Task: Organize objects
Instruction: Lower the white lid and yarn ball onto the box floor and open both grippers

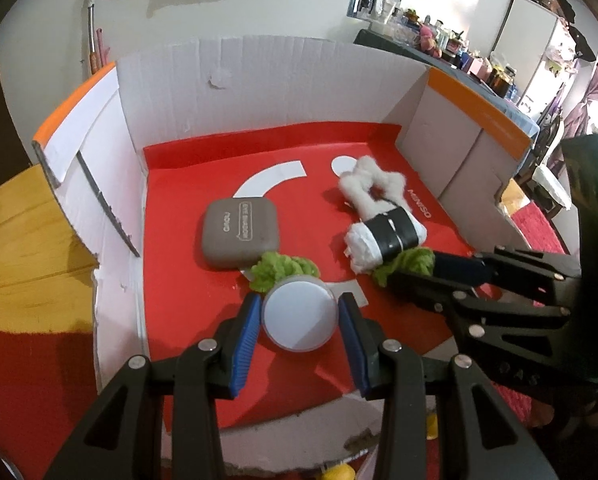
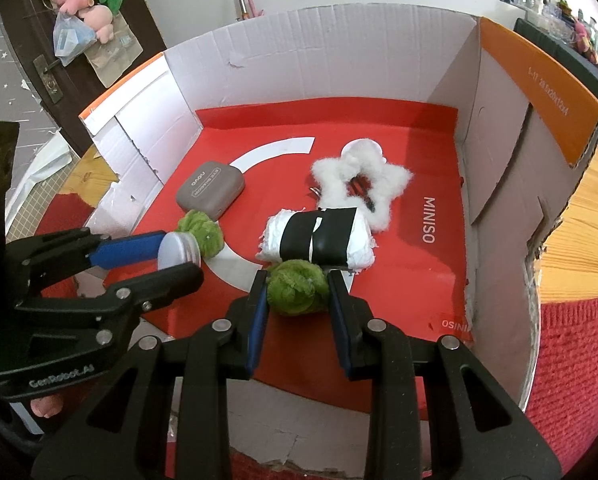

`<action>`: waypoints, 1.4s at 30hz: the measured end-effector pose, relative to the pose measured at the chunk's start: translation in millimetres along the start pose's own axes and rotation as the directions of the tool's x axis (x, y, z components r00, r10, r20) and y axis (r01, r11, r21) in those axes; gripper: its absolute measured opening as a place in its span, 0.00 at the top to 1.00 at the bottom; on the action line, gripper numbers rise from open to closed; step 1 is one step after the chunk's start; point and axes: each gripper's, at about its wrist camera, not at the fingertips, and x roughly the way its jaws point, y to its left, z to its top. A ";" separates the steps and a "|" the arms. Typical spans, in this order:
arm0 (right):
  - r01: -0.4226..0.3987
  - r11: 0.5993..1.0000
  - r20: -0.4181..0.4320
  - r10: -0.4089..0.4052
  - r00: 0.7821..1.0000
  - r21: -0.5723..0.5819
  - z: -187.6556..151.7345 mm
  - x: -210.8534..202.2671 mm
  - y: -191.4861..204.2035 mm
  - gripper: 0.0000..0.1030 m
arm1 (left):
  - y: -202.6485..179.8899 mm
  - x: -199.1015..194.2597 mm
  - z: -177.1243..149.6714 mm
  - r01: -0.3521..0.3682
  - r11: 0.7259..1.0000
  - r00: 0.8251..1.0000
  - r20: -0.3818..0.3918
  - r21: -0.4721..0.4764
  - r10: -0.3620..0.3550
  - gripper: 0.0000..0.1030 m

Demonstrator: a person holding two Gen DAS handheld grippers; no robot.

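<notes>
Inside a white cardboard box with a red floor, my left gripper stands around a round white-lidded tin, pads close to its sides with small gaps showing. My right gripper has its pads against a green fluffy pompom. A second green pompom lies just behind the tin. A white roll with a black band, a white fluffy star-shaped hair clip and a grey eye-shadow case rest on the floor.
The box walls rise on three sides, with orange flaps left and right. The box stands on a wooden table beside red cloth. Plush toys hang on a door behind.
</notes>
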 end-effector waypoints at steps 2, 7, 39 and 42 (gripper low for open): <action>0.000 1.000 0.000 0.000 1.000 0.000 -0.8 -0.7 0.5 0.73 | 0.8 0.4 1.8 -0.003 1.000 1.000 0.004 -0.003 0.003 0.59; 0.000 1.000 -0.001 0.000 1.000 -0.001 -1.3 -1.5 1.0 0.73 | 1.6 1.0 3.8 -0.006 1.000 1.000 0.009 -0.007 0.006 0.59; -0.005 1.000 0.027 0.005 1.000 -0.011 -4.3 -15.6 6.9 0.46 | 7.8 -6.7 -2.5 -0.024 0.999 0.999 0.029 -0.048 0.026 0.45; -0.005 1.000 0.031 0.005 1.000 -0.013 -5.3 -17.1 8.3 0.46 | 7.3 -10.4 -3.6 -0.026 0.999 0.999 0.036 -0.048 0.027 0.45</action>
